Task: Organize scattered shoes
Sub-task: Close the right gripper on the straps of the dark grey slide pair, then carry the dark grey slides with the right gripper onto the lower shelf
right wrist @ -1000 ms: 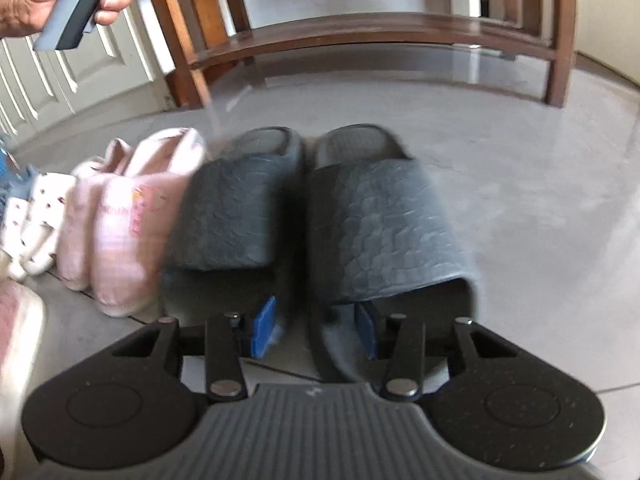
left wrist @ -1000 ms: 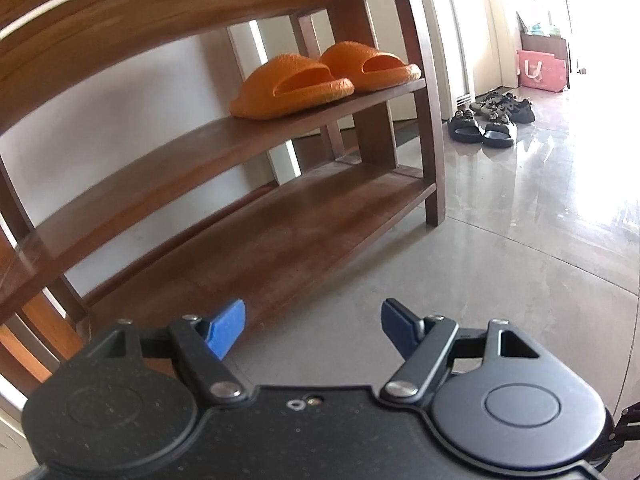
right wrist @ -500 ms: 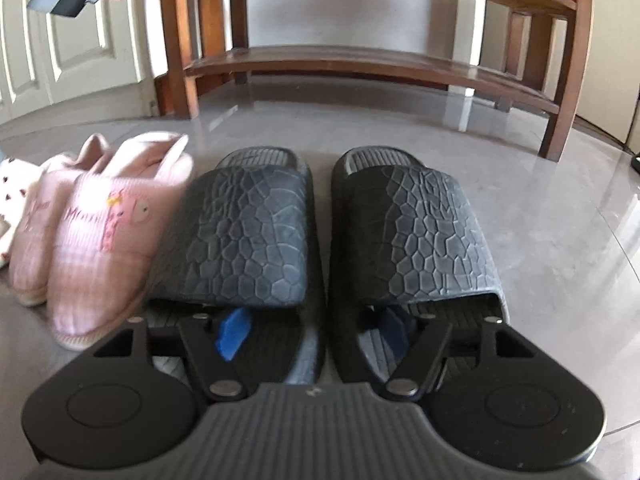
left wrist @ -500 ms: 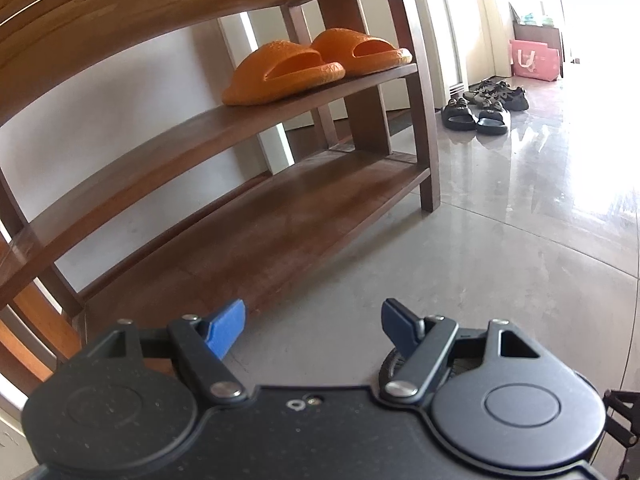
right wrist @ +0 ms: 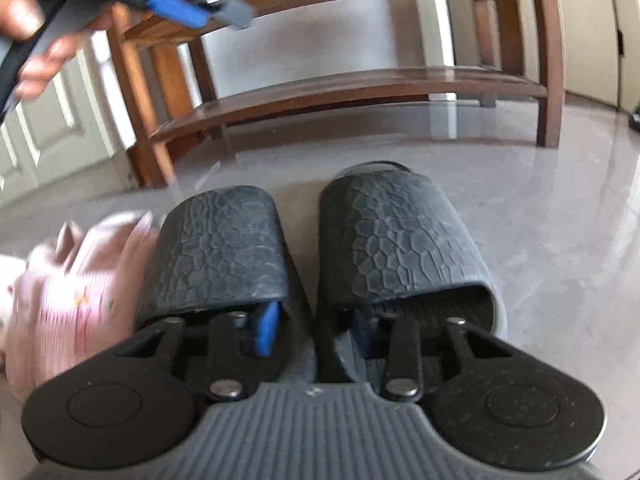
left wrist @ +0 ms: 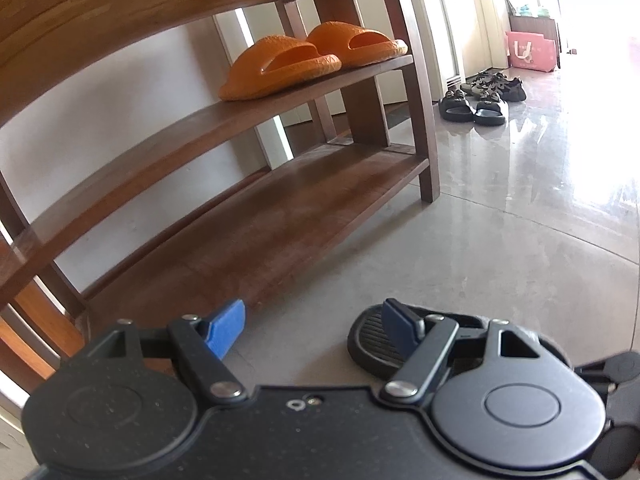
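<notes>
Grey floor (right wrist: pixel 520 220) clear ahead, right hand-held gripper (right wrist: pixel 312 330) closing on paired slippers' (right wrist: pixel 400 236) inner edges, left (left wrist: pixel 312 326) apart.

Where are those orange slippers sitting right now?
In the left wrist view, the orange slippers sit side by side at the right end of the wooden rack's middle shelf, above the bare bottom shelf.

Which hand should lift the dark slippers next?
Probably the right gripper: its closing fingers reach inside both dark slippers, pinching their inner edges together. The left gripper hangs open by the shoe rack.
</notes>
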The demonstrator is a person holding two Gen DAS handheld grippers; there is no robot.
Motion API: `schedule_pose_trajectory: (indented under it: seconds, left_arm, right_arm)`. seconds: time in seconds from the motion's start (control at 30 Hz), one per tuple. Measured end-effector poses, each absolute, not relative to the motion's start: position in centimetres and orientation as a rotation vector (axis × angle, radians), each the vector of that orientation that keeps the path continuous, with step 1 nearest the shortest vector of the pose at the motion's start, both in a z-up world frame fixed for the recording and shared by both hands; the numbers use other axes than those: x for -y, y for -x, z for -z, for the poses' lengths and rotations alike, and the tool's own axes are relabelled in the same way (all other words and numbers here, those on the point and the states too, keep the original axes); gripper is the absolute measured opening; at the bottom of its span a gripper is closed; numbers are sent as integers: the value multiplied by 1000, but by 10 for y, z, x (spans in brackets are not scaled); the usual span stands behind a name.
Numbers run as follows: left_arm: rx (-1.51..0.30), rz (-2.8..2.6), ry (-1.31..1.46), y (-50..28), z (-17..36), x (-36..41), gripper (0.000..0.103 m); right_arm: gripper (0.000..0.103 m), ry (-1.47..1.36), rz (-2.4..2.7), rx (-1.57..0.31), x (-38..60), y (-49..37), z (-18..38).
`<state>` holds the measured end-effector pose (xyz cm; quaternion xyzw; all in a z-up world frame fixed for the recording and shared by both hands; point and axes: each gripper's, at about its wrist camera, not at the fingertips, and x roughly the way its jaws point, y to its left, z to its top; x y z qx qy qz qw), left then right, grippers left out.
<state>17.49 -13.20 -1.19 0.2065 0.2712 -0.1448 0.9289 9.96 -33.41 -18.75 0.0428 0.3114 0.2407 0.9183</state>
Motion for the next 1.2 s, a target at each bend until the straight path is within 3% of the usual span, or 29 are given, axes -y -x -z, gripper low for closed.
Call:
schedule_pose_trajectory:
  seconds: [0.1,0.8,1.2]
  left_arm:
    - [-543,289,-427,-174,9,130,75]
    - [-390,196,-319,-191,-51,118,76]
    - [-405,136,-287,-189,-58,100,76]
  right_arm:
    - [24,-92,-497,-594,338,-109,178]
    - [24,-161,-439,-364,395,-95,87]
    - [25,-109,-325,-306,357,-242,83]
